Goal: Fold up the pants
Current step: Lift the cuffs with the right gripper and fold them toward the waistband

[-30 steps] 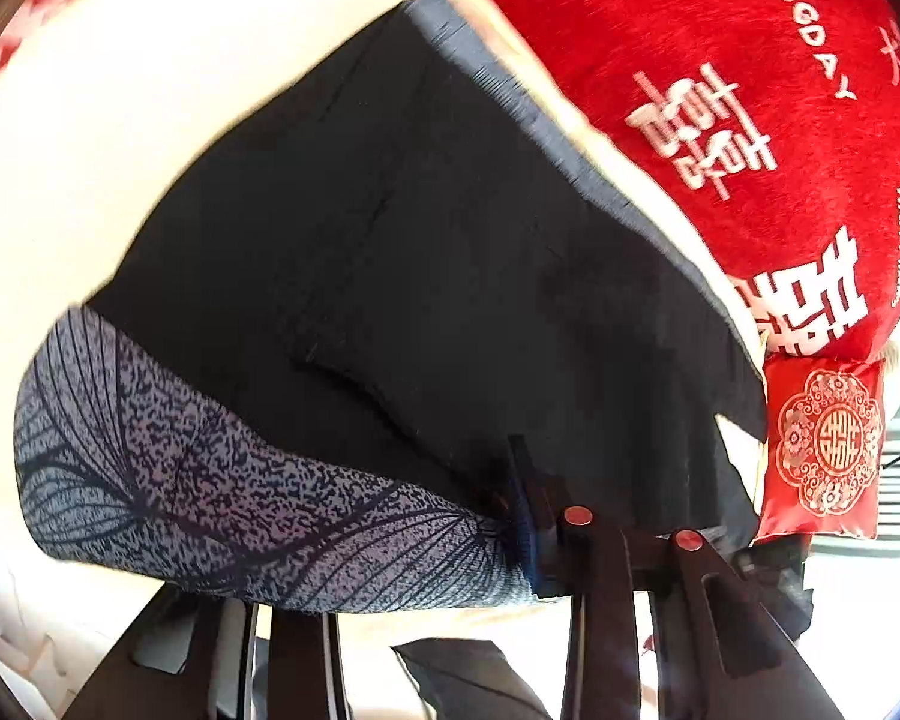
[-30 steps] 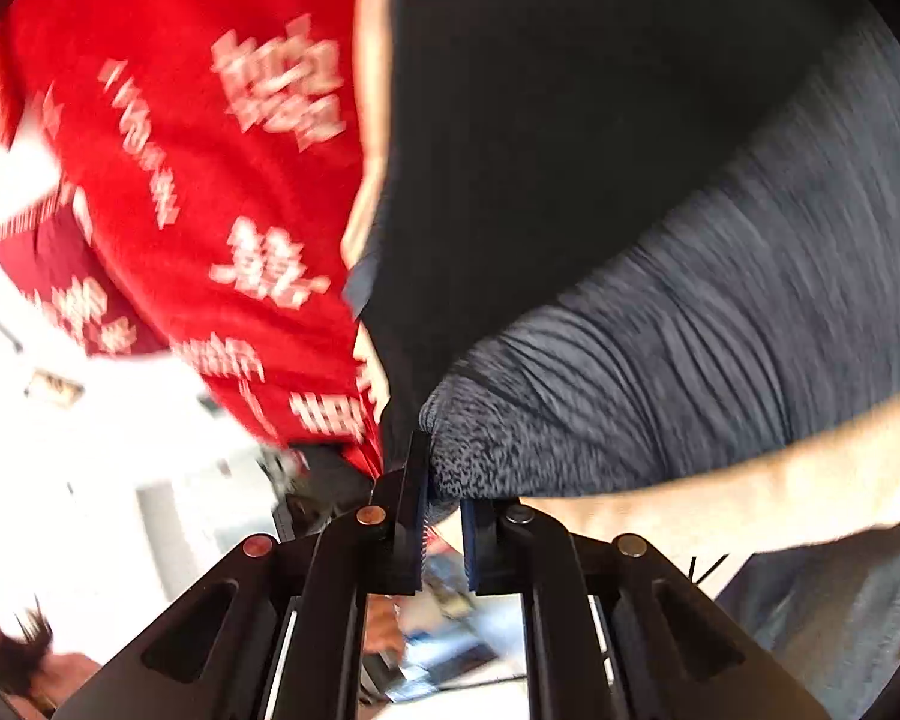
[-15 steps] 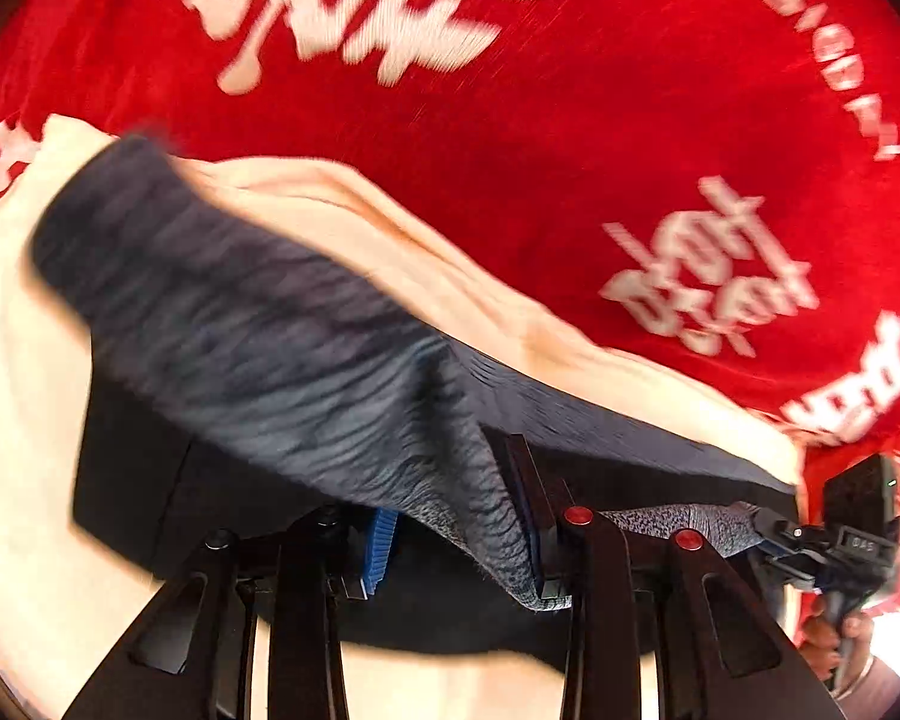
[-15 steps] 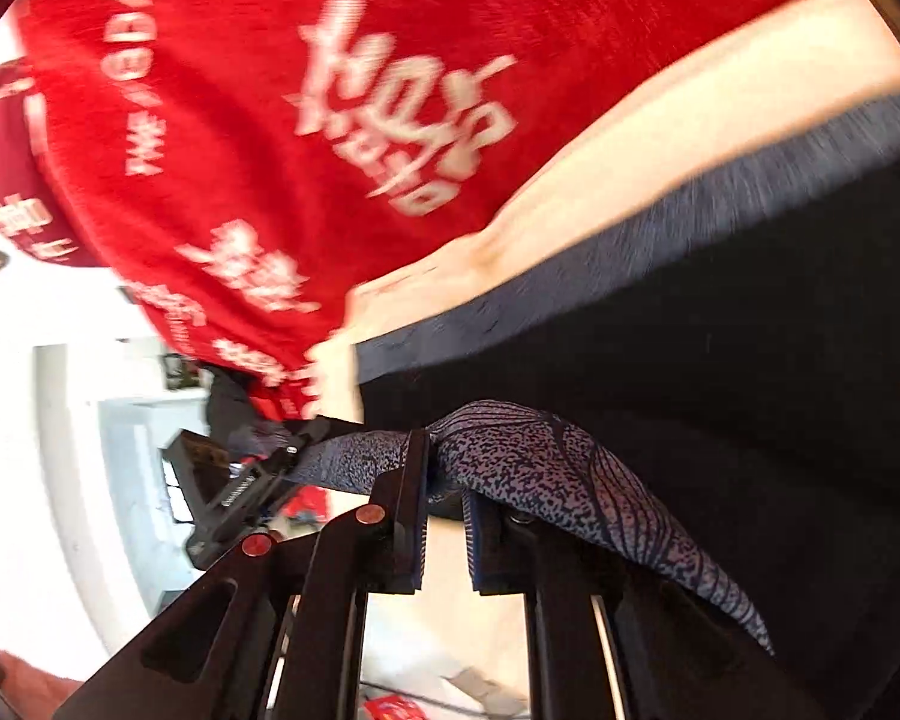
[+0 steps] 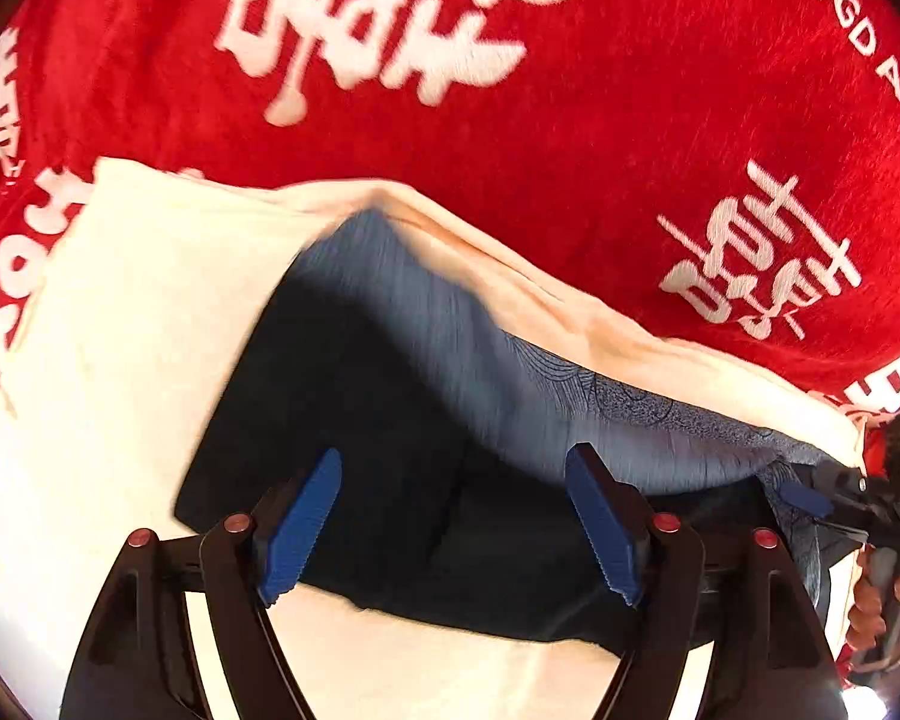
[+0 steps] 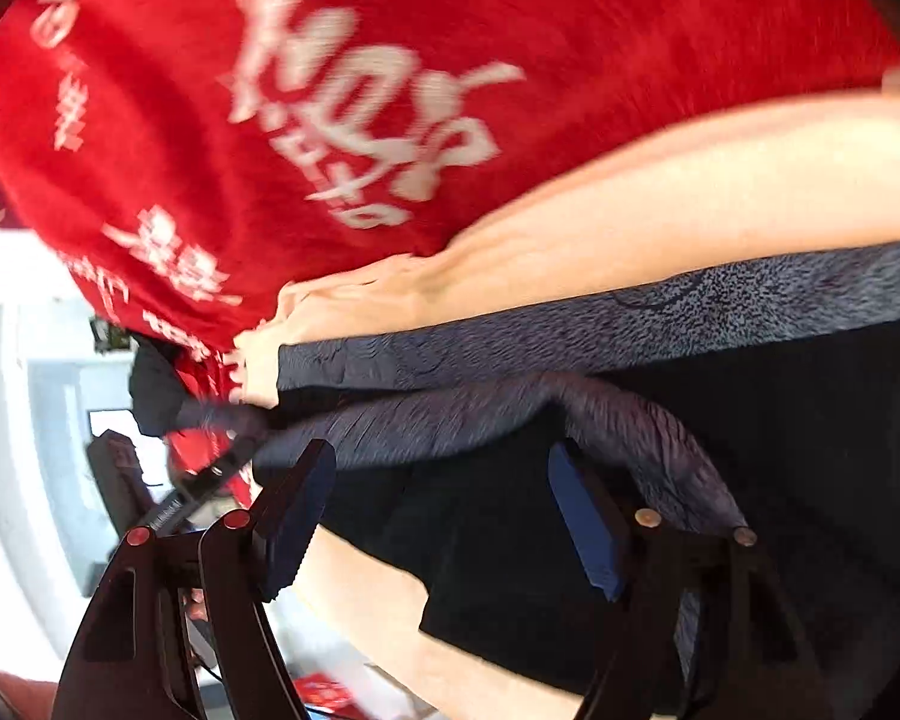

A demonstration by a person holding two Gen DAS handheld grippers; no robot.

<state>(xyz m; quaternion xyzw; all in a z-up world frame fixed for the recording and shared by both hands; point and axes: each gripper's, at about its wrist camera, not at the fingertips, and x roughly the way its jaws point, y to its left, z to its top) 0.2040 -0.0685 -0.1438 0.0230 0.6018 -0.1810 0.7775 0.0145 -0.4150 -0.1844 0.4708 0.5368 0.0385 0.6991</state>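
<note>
Where folded over on the cream sheet (image 5: 120,360), dark pants (image 5: 390,420) with a grey-blue patterned band (image 5: 570,396) along the far edge, that band lying just beside the sheet's raised fold. Same pants (image 6: 780,480) across the right wrist view, patterned band (image 6: 630,312) running along the cream sheet (image 6: 630,192), a blurred grey strip of the fabric arching over the black part near the tongs. Left gripper (image 5: 456,525) spread wide just above the black cloth, blue pads (image 5: 300,522) apart with nothing between them. Right gripper (image 6: 438,522) likewise spread, blue pads (image 6: 582,522) clear of each other, the loose grey strip passing over and behind the right-hand finger, not pinched. Whether that strip touches the finger: cannot tell through the blur. At the right edge of the left view, the other gripper's tip beside the band's corner, a hand on its handle. Beneath and beyond the sheet, a red blanket (image 5: 570,120) with white characters and "BIGDAY" lettering, seen also from the right wrist (image 6: 390,90). Pale, blurred room at far left of the right view.
</note>
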